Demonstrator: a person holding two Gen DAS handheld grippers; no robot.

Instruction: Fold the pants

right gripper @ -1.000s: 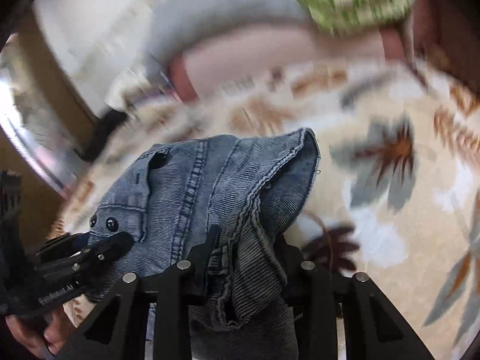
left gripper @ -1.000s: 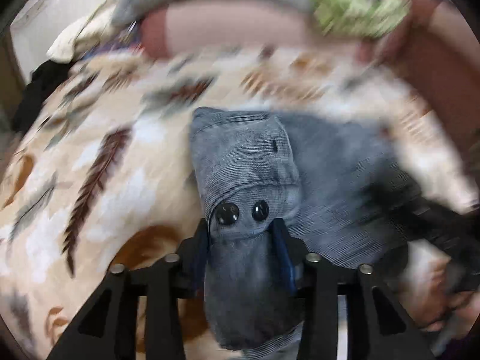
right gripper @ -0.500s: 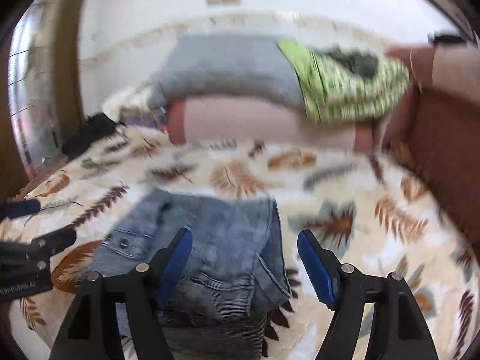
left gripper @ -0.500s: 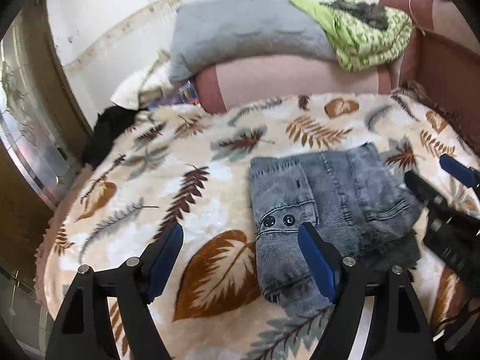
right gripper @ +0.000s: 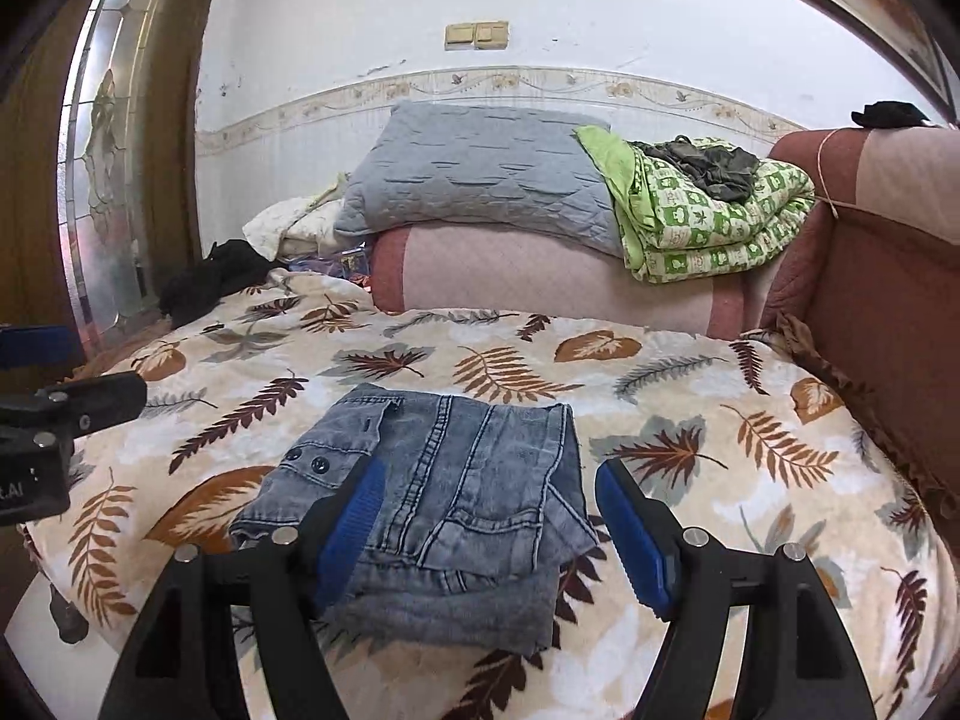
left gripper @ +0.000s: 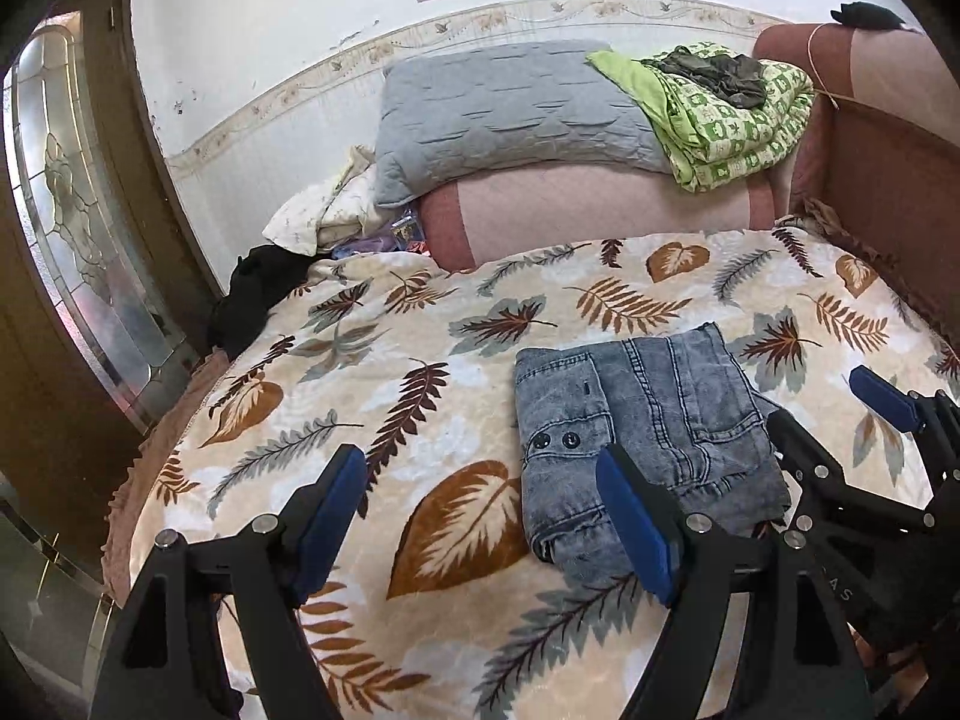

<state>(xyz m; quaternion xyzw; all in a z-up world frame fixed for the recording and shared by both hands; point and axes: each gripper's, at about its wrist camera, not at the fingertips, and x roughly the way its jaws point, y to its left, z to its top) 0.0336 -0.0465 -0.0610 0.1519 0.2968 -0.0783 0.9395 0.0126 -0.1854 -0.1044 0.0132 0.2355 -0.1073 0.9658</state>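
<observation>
The pants [left gripper: 636,432] lie folded into a compact bundle on the blanket [left gripper: 420,396], free of both tools. The left gripper [left gripper: 480,516] has its jaws wide apart and nothing is between them. The right gripper [right gripper: 489,525] also stands with its jaws spread, above the near edge of the pants, and its pads do not touch the cloth.

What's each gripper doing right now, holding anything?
Left gripper: open, empty.
Right gripper: open, empty; folded jeans lie on the blanket.
</observation>
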